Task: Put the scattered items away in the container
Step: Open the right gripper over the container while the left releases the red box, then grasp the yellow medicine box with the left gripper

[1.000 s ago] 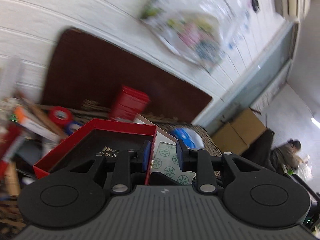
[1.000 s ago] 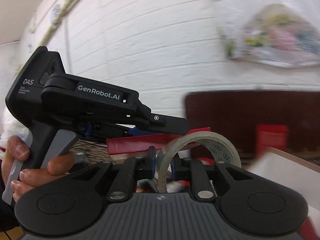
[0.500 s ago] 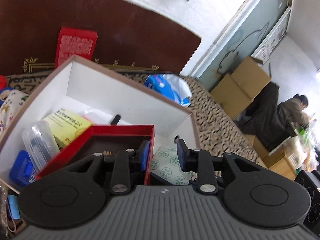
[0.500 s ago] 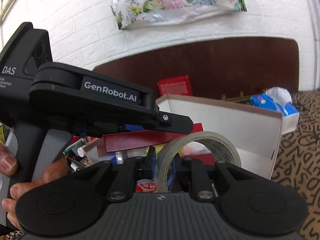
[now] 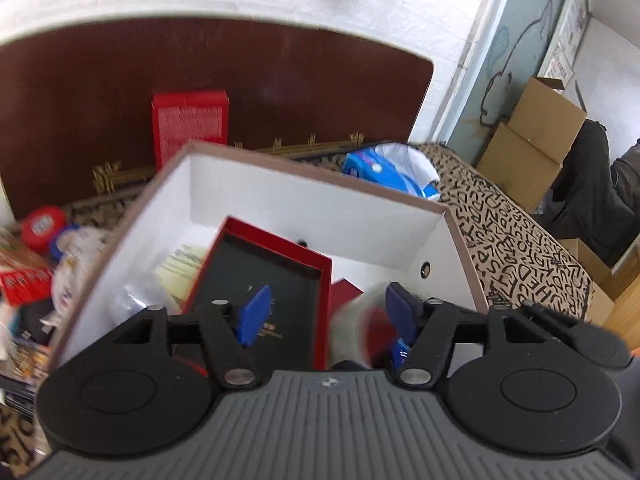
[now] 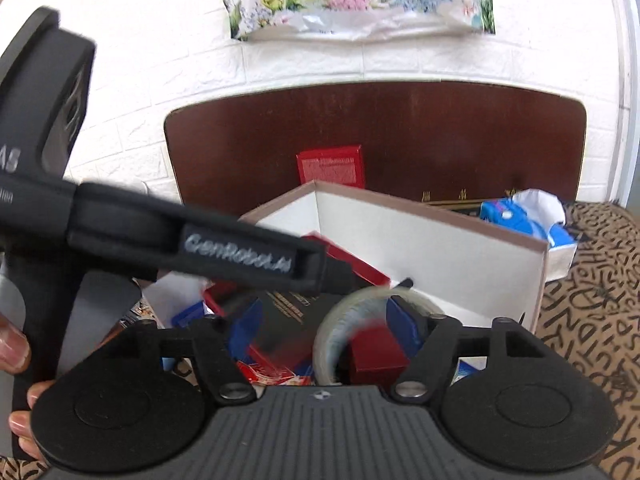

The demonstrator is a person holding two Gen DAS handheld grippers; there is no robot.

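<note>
A white box with a brown rim [image 5: 304,178] [image 6: 440,216] holds several items. My left gripper [image 5: 326,312] is open above it; a red tray with a black inside [image 5: 272,276] lies loose in the box between its fingers. My right gripper [image 6: 326,320] is open over the box; a clear tape roll [image 6: 344,328] [image 5: 356,320], blurred, is loose between its fingers. The left gripper's body [image 6: 180,244] crosses the right wrist view.
A red packet [image 5: 190,124] leans on a dark brown headboard [image 5: 280,80] behind the box. A blue tissue pack [image 5: 384,176] lies at the right on a patterned cloth [image 5: 520,248]. Clutter with a red lid [image 5: 42,222] lies at the left. Cardboard boxes [image 5: 532,136] stand far right.
Both grippers have opened. The red tray has left the left gripper and lies in the box. The tape roll has come free of the right gripper and is dropping.
</note>
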